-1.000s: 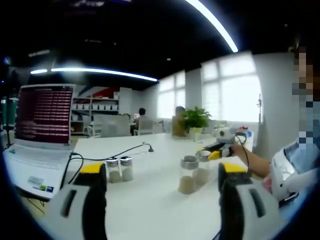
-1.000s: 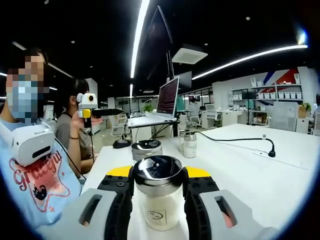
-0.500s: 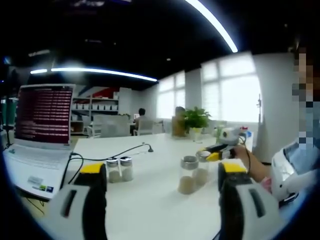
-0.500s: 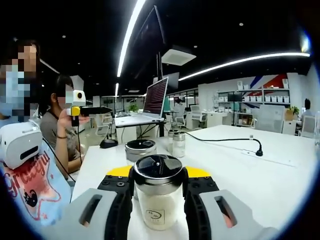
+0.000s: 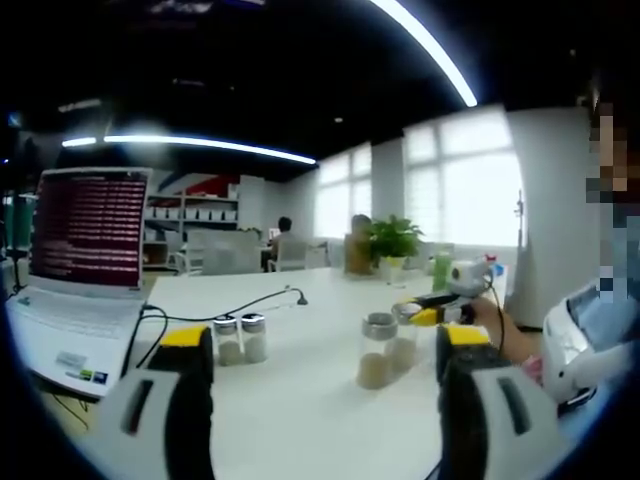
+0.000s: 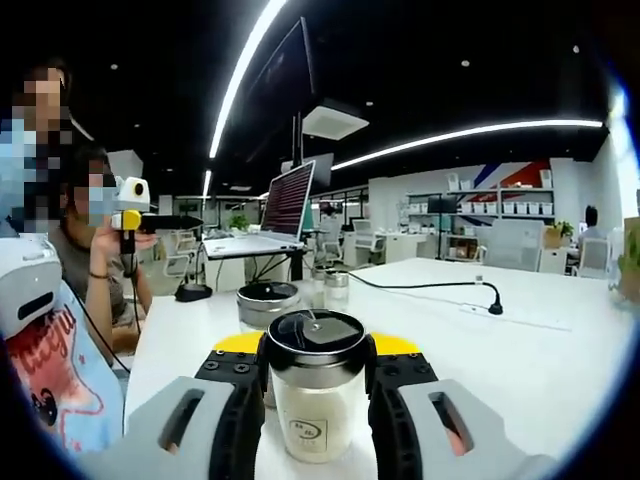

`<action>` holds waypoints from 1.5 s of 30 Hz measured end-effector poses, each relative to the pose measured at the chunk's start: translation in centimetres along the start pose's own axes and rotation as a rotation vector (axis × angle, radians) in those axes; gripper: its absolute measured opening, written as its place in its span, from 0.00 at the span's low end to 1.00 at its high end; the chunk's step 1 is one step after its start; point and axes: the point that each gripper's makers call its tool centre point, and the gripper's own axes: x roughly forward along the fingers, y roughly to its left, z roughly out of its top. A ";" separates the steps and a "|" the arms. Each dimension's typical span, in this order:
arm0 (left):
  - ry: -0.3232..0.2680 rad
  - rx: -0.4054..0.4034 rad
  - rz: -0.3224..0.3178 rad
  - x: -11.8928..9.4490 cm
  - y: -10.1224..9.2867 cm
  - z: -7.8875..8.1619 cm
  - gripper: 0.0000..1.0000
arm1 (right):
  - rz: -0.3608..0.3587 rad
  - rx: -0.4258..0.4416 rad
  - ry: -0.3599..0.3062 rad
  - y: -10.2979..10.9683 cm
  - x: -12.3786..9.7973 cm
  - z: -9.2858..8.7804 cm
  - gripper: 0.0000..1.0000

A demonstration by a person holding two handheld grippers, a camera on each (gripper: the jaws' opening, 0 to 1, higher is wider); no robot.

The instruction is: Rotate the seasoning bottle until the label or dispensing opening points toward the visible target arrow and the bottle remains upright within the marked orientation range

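Office space with dark ceiling and light strips surrounds a white table [image 5: 300, 400] in both views. On it, in the left gripper view, an open laptop [image 5: 75, 270] stands at the left with a red-lit screen, a black cable [image 5: 230, 305] runs past it, and two small shakers [image 5: 240, 338] sit side by side near the middle. Farther right stand two jars [image 5: 385, 348], touching or nearly so, upright. The left gripper [image 5: 325, 370] hovers with its jaws spread wide apart and nothing between them, framing shakers and jars alike. The right gripper [image 6: 316, 385] is clamped on the bottle [image 6: 314, 400], which stands upright between the jaws, pale powder inside, a small label facing the camera, a dark shiny lid on top. Just behind it sits a second jar [image 6: 267, 300] with a dark lid. Compared with a second ago, the right gripper view has swung: laptop, seated person [image 6: 95, 260] and cable have slid leftward, while the bottle keeps its place between the jaws. In the left gripper view, the right gripper has drifted slightly right; the rest is unchanged.
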 end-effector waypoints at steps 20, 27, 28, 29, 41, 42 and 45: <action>0.003 -0.009 0.002 0.2 0.3 0.1 0.98 | -0.217 0.011 -0.075 -0.5 0.0 0.1 0.37; 0.000 -0.011 -0.002 0.2 0.2 0.1 0.98 | -0.265 -0.007 -0.076 -0.6 0.1 0.2 0.37; 0.000 -0.012 -0.001 0.2 0.2 0.1 0.98 | -0.273 -0.006 -0.075 -0.7 0.1 0.2 0.37; 0.001 -0.012 -0.001 0.2 0.2 0.1 0.98 | -0.280 -0.004 -0.076 -0.7 0.1 0.2 0.38; 0.008 -0.012 0.000 0.2 0.2 -0.1 0.98 | -0.403 -0.011 -0.096 -0.6 0.1 0.1 0.38; 0.008 -0.013 0.002 0.2 0.2 -0.1 0.98 | -0.415 -0.010 -0.096 -0.6 0.1 0.1 0.38; 0.007 -0.016 0.005 0.1 0.3 -0.2 0.98 | -0.434 -0.010 -0.103 -0.7 0.1 0.0 0.38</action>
